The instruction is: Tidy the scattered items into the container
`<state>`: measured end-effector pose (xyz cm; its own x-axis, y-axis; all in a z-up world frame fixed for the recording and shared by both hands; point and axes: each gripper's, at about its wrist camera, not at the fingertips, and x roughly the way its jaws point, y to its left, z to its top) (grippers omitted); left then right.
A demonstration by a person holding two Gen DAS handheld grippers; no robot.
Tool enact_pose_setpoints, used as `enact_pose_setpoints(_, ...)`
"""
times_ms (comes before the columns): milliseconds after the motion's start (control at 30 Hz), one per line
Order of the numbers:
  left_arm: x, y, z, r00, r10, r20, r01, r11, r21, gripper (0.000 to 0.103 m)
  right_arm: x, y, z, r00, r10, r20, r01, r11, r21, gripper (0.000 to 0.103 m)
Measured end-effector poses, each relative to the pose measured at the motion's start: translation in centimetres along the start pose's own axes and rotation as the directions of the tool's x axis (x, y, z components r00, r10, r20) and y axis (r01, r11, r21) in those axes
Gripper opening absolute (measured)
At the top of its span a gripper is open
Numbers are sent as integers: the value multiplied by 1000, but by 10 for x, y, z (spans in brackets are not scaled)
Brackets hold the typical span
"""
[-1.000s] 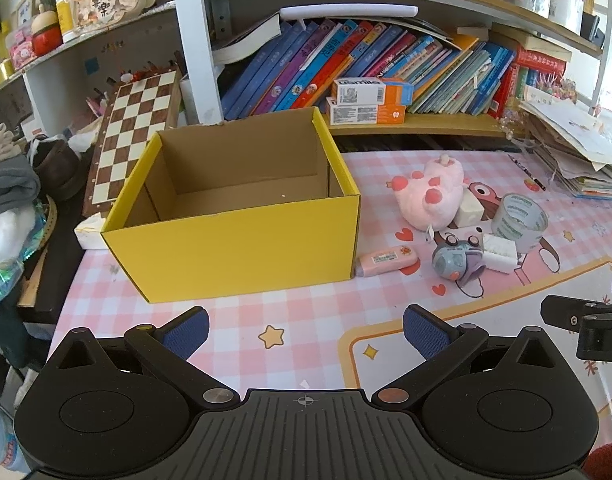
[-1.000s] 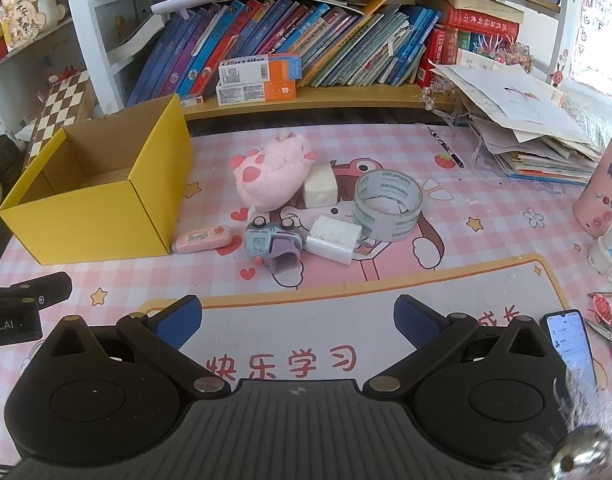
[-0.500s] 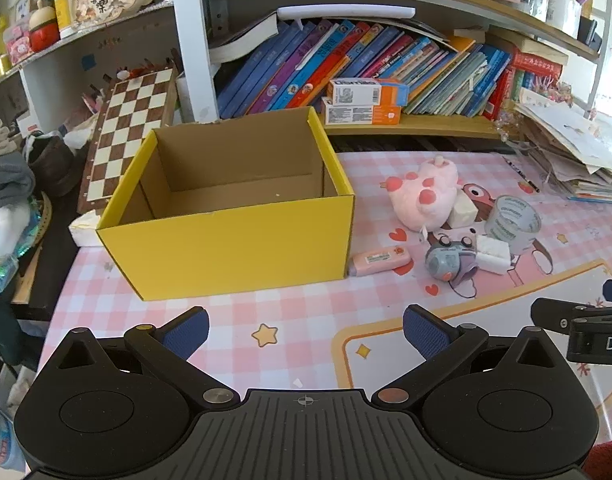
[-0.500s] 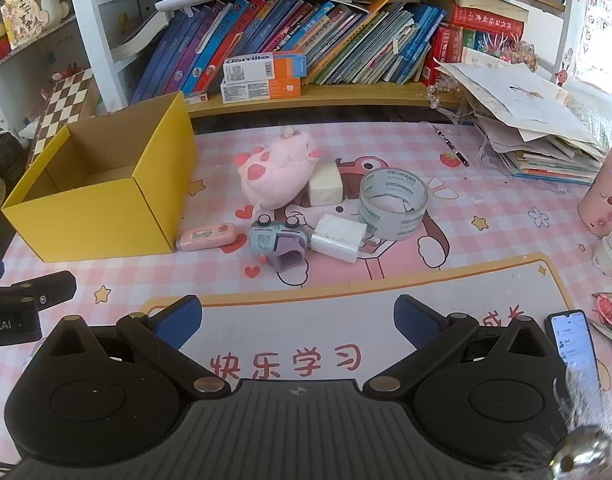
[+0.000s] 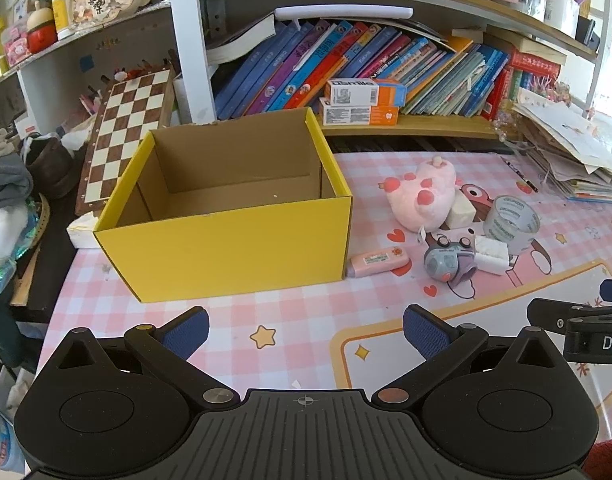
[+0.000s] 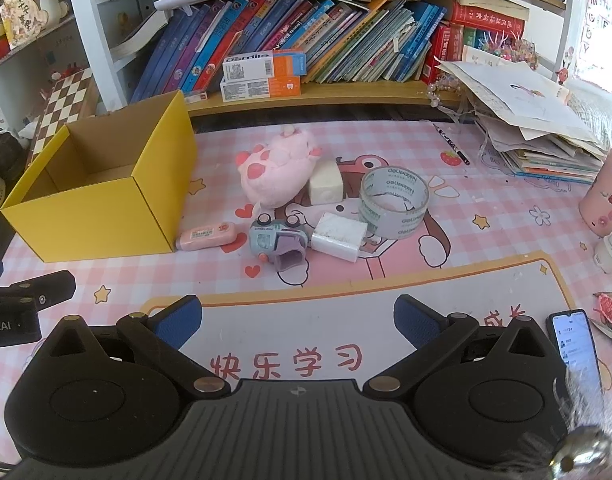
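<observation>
Both my tongs are spread wide, nothing between the fingers. My left tongs (image 5: pixel 304 326) hang low over the pink checked surface (image 5: pixel 226 320), just in front of the yellow box (image 5: pixel 226 248). The box stands open-topped on the left part of the surface, and I see only bare cardboard inside it.

My right tongs (image 6: pixel 298 320) hover over the printed mat, fingers parted, facing the scattered pile. Every item sits outside the box, to its right. Nearest the box wall lies the pink eraser case (image 6: pixel 206 235), flat on the surface, just beside the box corner. Next to it is the little blue-grey toy camera (image 6: pixel 278 242), touching the white charger block (image 6: pixel 338 237). Behind those, the pink plush (image 6: pixel 276 174) leans against a cream cube (image 6: pixel 326 187). The clear tape roll (image 6: pixel 394 202) sits on its side just right of the cube and close to the charger.

Off to my right, a phone (image 6: pixel 574 344) lies at the mat's edge. A chessboard (image 5: pixel 126 136) leans behind the box, with books on the shelf (image 5: pixel 386 68) beyond.
</observation>
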<state>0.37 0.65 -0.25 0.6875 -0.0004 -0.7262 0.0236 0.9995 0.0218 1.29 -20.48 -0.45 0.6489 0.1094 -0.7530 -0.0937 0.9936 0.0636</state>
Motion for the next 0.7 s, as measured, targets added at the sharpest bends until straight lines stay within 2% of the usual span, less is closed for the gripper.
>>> enact_pose_setpoints(700, 7, -2, 1, 1000, -13, -20, 13, 1000, -11, 103, 7, 2, 3, 1000, 1, -23, -1, 1000, -9, 103)
